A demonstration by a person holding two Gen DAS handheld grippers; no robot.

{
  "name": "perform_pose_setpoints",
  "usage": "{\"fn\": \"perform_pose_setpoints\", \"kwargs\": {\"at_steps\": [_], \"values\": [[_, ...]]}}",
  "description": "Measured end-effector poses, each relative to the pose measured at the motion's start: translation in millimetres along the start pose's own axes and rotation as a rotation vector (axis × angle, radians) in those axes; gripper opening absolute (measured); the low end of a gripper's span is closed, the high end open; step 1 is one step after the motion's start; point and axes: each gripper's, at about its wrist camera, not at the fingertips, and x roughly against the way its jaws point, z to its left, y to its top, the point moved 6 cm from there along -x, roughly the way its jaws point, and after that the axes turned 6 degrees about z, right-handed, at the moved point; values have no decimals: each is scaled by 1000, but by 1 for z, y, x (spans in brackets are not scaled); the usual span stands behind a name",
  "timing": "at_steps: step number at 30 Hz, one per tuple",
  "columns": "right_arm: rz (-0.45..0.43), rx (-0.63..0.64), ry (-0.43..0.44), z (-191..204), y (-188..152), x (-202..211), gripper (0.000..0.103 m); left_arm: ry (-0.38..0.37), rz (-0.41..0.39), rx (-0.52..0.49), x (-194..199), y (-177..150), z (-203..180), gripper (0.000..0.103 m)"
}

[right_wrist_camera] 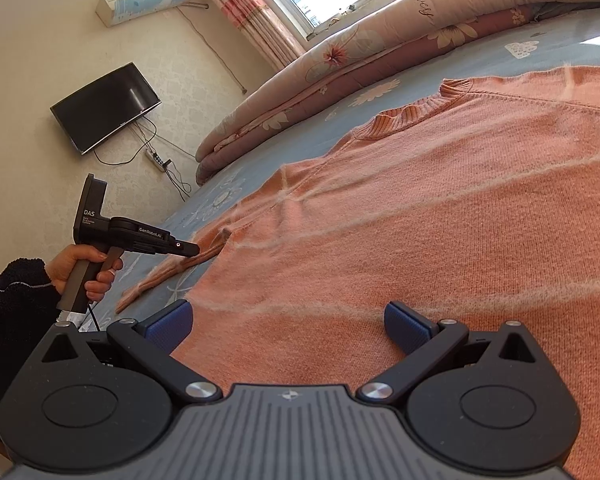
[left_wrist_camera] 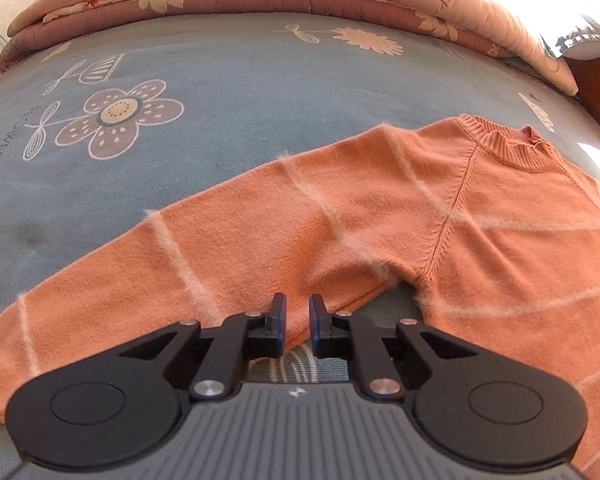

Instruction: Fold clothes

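Sweater (left_wrist_camera: 440, 216) flat on bed (left_wrist_camera: 220, 80); your left gripper (left_wrist_camera: 297, 320) fingers nearly together over the sleeve (left_wrist_camera: 180, 256), right gripper (right_wrist_camera: 288, 326) fingers apart at the hem. Pinch sleeve, fold inward.

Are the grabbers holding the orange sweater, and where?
The left gripper is nearly closed at the lower edge of the sweater sleeve, but a gap shows, so a hold cannot be told. The right gripper is wide open, holding nothing.

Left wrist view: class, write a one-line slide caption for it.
Left gripper, jaws nearly closed, at the lower edge of an orange sweater sleeve spread on a blue flowered bedsheet.
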Motion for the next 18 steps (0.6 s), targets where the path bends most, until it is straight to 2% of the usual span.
{"fn": "perform_pose_setpoints", "kwargs": {"at_steps": [2,5,7,9,11,16,18], "values": [[0,-1,0,0,0,0,103,-5,-25,1,-5,10,-6,43],[-1,-2,0,0,0,0,103,1,-16,28,-22,18,-12,43],[-1,-2,0,0,0,0,103,-7,40,57,-38,11,-12,43],[-1,-2,-1,0,0,0,103,14,36,7,-38,0,-16,44],[-2,-1,-1,0,0,0,103,34,67,-58,-33,-10,-20,46],[-3,-2,-2,0,-1,0,103,-99,19,-35,-22,11,-49,45],[-4,-3,-3,0,-1,0,103,-157,-4,-20,-17,21,-61,49]]}}
